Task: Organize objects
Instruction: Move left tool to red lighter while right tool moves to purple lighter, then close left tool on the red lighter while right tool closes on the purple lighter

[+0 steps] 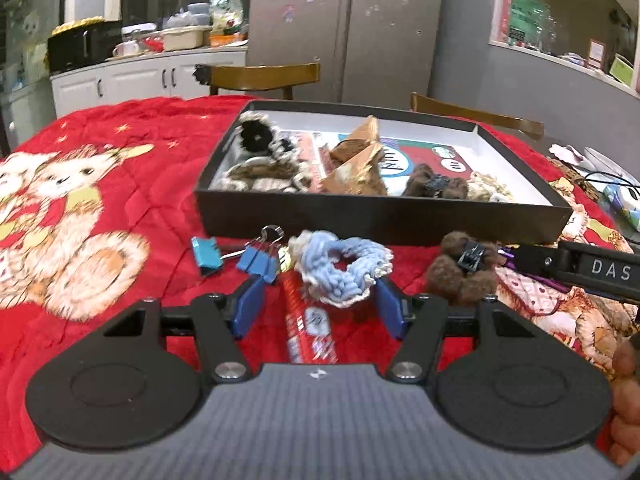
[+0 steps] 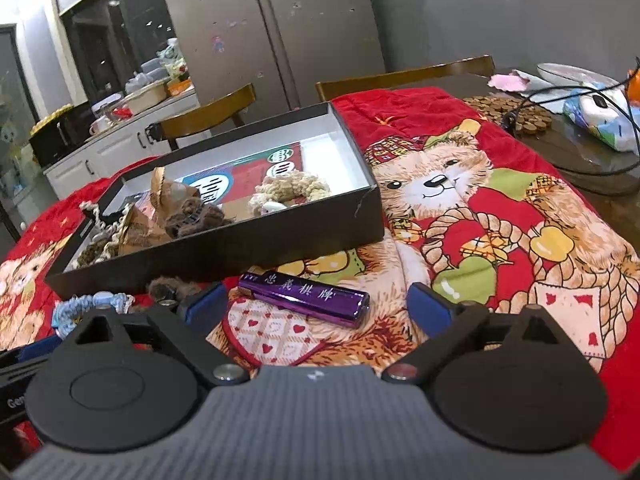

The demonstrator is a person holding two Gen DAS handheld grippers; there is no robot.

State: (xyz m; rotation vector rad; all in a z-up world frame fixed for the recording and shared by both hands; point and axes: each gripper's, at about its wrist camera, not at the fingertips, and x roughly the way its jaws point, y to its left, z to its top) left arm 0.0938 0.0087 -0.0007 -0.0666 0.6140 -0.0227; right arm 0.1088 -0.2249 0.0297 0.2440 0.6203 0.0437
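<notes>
Scrunchie in pale blue (image 1: pixel 344 270) is what my left jaws are set on: it lies on the red blanket over the tabletop, just on the near side of the black box (image 1: pixel 376 220), partly draped over a red printed pack (image 1: pixel 308 320) that runs toward me. I judge it light, soft and springy, a ruffled fabric ring that will squash rather than resist, so it should not slip but could snag the pack beneath or drag the blue binder clips (image 1: pixel 256 264) sitting just to its left. The best hold looks like the near rim of the ring, pinched across its thickness, high enough to leave the pack behind. My left gripper (image 1: pixel 316 304) has its jaws partly spread, one blue pad on either side of the scrunchie's near edge; the fabric sits between them and the right pad looks to brush it, but I see no squeeze yet. A brown furry scrunchie (image 1: pixel 464 276) waits just to the right. My right gripper (image 2: pixel 320 304) has its jaws spread wide and holds nothing; a purple lighter (image 2: pixel 308 298) lies between the pads on the blanket, clear of both. That one I judge hard, glossy and slick, best taken across its narrow sides at mid-length.
</notes>
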